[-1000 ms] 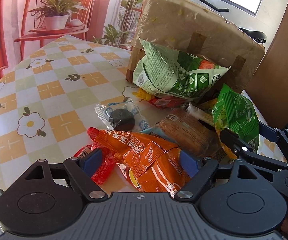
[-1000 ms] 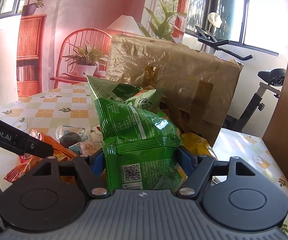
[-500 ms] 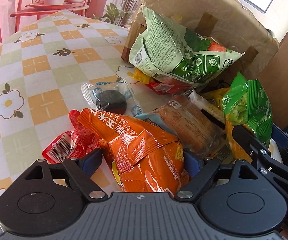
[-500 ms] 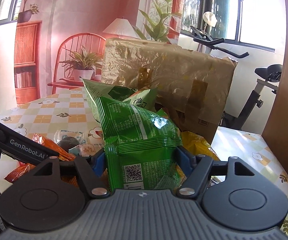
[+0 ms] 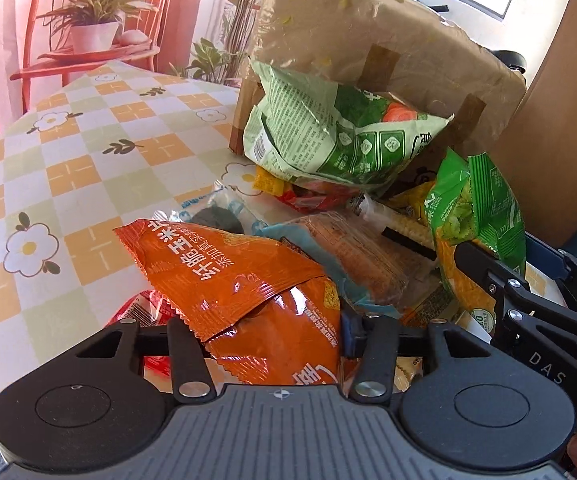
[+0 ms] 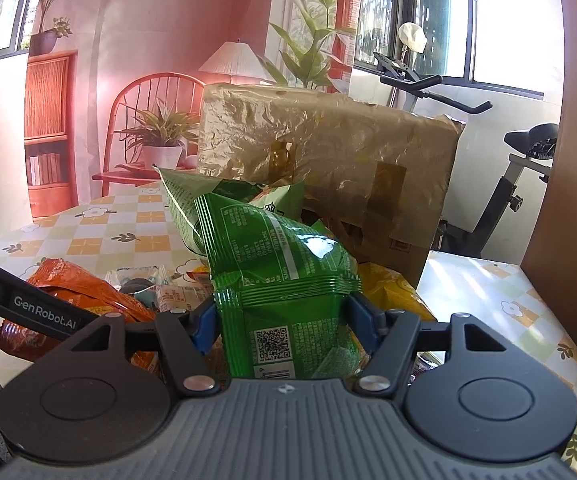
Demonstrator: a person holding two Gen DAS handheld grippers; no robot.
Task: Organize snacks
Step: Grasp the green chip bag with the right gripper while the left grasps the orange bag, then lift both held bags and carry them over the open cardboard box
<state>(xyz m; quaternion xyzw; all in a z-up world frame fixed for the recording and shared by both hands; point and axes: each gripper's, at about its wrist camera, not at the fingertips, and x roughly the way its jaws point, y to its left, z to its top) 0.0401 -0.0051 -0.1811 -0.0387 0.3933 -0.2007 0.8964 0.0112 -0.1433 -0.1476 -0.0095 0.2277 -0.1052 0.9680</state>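
Left gripper (image 5: pixel 272 332): jaws just closed in on the orange packet (image 5: pixel 248 292), at the pile's near edge on the table (image 5: pixel 68 152).
Right gripper (image 6: pixel 284 324): narrowed further, clamping the green bag (image 6: pixel 284 280).
Meaning: both snacks look ready to lift.

The worktop (image 5: pixel 76 168), under a checked, flowered cloth, carries a taped brown box (image 5: pixel 372 40) toward its far edge and a heap of snack packets (image 5: pixel 328 216) spreading toward the near edge.

Orange snack bag (image 5: pixel 244 280), green snack bag (image 6: pixel 284 284), orange-and-green checked flowered tablecloth (image 5: pixel 68 176), brown box (image 6: pixel 328 152)
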